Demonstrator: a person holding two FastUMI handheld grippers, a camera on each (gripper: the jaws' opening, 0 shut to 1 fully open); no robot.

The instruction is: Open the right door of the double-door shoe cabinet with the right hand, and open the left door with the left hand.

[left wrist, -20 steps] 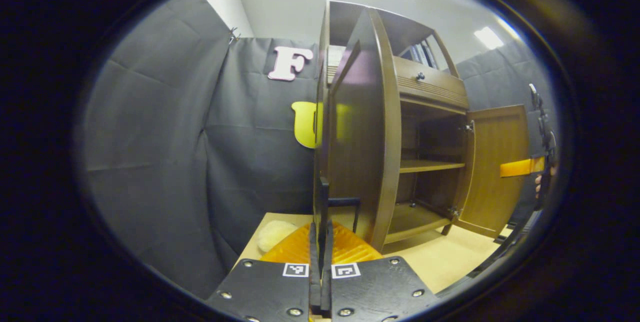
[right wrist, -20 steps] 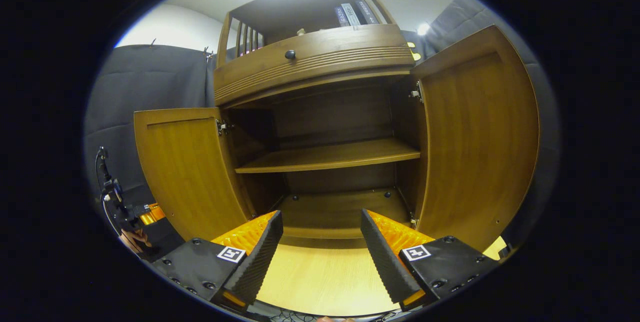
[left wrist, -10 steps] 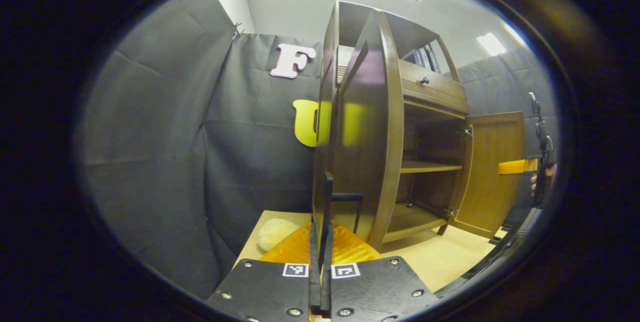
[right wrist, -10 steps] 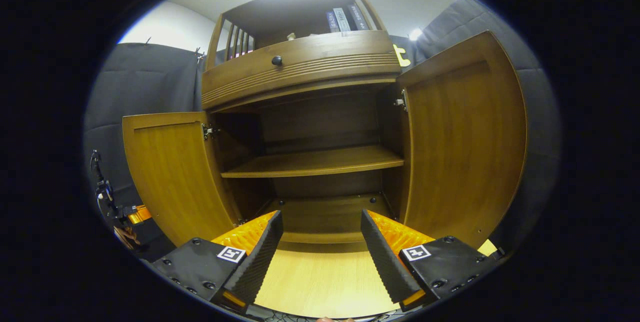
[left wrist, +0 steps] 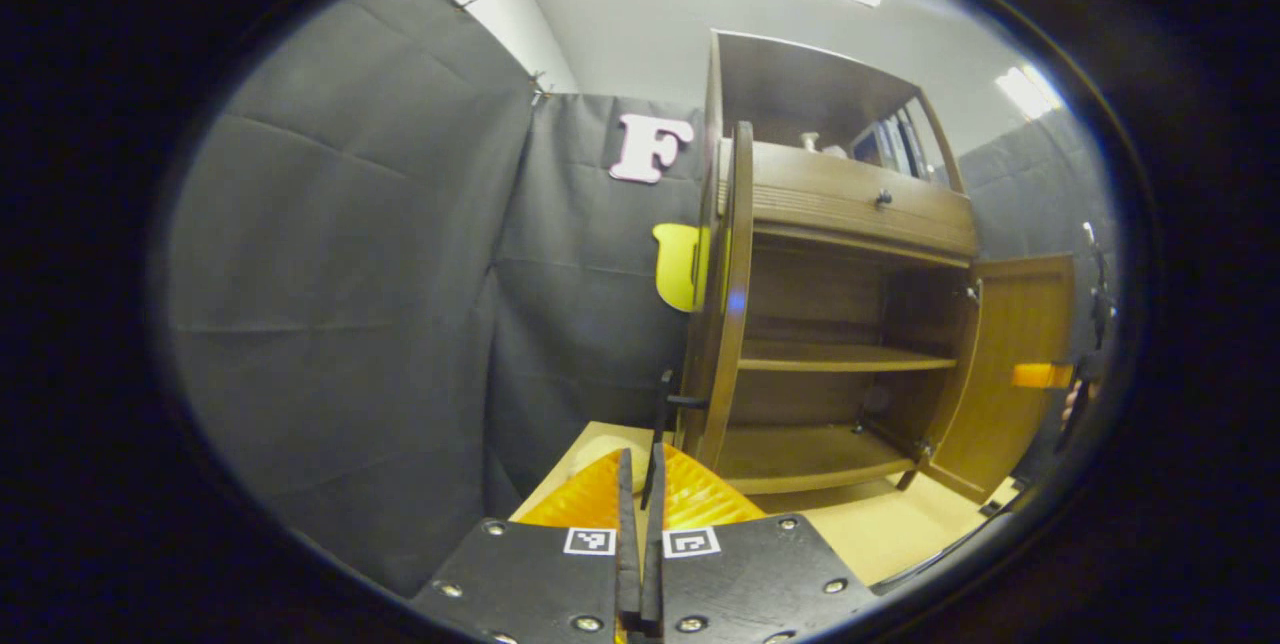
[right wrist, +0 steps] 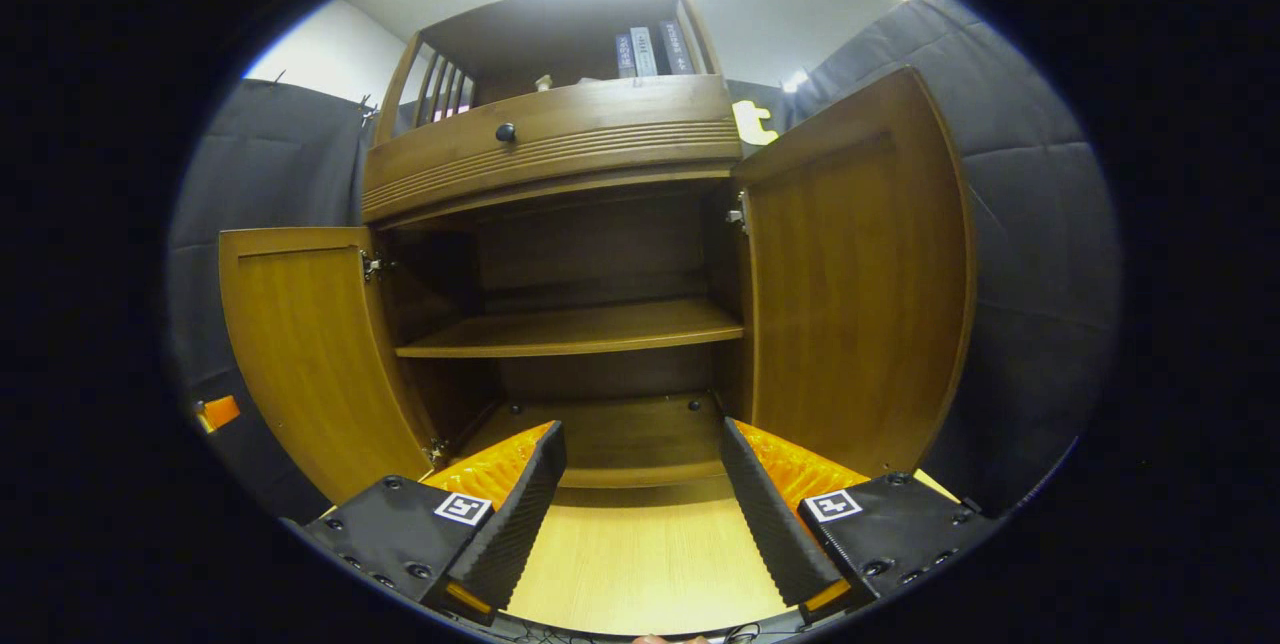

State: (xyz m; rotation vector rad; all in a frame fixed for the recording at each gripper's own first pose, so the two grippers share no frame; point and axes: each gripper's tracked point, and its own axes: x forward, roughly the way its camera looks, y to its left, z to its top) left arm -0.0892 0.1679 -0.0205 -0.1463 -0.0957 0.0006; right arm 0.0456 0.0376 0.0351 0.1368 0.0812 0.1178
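The wooden shoe cabinet (right wrist: 560, 139) stands with both doors swung out. In the left gripper view I see the left door (left wrist: 728, 294) edge-on, and my left gripper (left wrist: 640, 464) is shut on its black handle (left wrist: 667, 402). The right door (left wrist: 1015, 364) hangs open at the far right, with my right gripper (left wrist: 1040, 376) and a hand beside it. In the right gripper view my right gripper (right wrist: 642, 427) is open and holds nothing, low in front of the cabinet's bottom compartment. There the right door (right wrist: 860, 294) stands wide, the left door (right wrist: 300, 344) is on the other side, and my left gripper (right wrist: 218, 412) peeks out behind it.
The cabinet rests on a light wooden table (right wrist: 640, 564). Inside it, a bare shelf (right wrist: 580, 329) runs across. Above are a drawer with a dark knob (right wrist: 505, 132) and a top shelf with books (right wrist: 650, 49). A cream soft lump (left wrist: 590, 449) lies by the cabinet's left side.
The left door has swung wider with my left gripper on its handle and now shows edge-on. The right gripper view has shifted so the cabinet sits more to its left.
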